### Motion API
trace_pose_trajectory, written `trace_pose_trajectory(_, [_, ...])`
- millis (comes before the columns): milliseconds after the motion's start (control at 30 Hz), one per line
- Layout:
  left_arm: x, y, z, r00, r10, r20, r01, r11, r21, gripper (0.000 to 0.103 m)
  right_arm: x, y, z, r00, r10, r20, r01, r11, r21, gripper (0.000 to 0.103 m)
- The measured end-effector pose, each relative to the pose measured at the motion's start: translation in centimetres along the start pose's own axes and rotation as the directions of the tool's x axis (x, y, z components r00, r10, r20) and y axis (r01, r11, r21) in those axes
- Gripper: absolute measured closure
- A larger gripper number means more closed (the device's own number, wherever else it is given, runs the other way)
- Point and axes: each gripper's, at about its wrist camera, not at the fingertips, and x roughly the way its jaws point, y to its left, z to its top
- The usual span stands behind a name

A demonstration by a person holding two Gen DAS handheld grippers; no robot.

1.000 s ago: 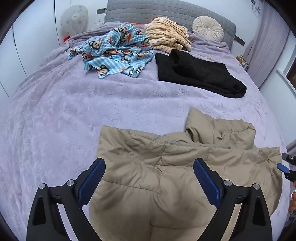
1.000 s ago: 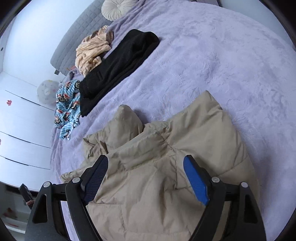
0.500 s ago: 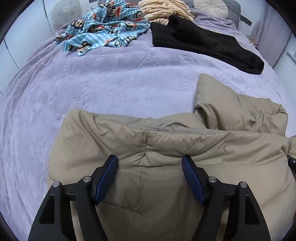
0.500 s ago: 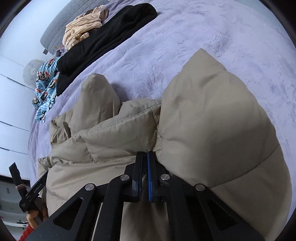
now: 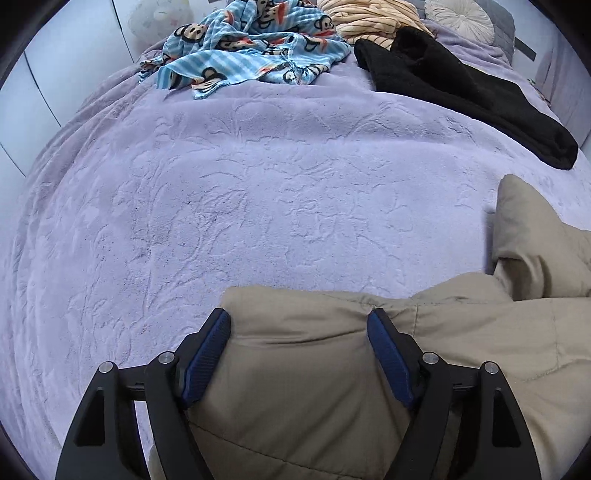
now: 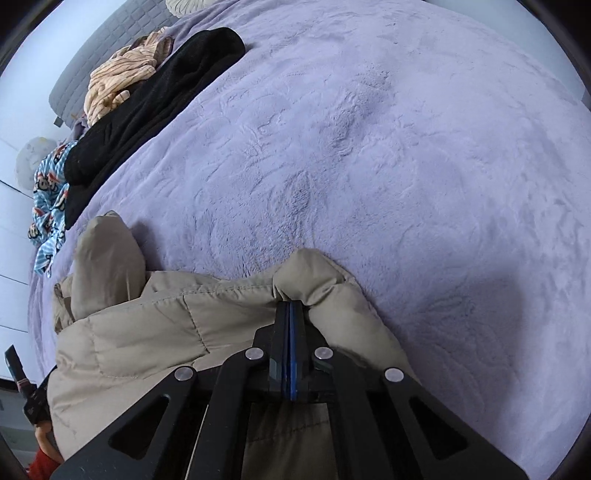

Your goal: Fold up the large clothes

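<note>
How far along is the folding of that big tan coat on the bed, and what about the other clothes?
Early on. The tan coat lies partly doubled over on the purple blanket. The right gripper is shut on its edge; the left gripper straddles a corner, jaws apart after opening a little, not yet clamped. Left: finishing this fold. The monkey-print garment and the striped one lie rumpled; the black one looks roughly folded.

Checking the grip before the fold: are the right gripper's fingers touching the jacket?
Touching. The right wrist view shows the right gripper shut, with a puckered fold of the jacket pinched at its tip.
</note>
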Motion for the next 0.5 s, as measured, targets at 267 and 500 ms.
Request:
trace_pose_trajectory(267, [-4.3,2.2,0.4,0.999,0.041,-0.024,-0.042,0.998,-0.047,0.021,-1.4,1.4,0.7,0.999,-0.047,-0.008,0.046,0.999,-0.013,0.099])
trace_pose_trajectory(500, [-10.6,3.7,-3.3,1.0,0.016,-0.022,-0.016,1.0,0.004,0.021,-7.7,1.9,-2.4,0.998,0.058,0.018,-0.058,0.998,-0.002,0.088])
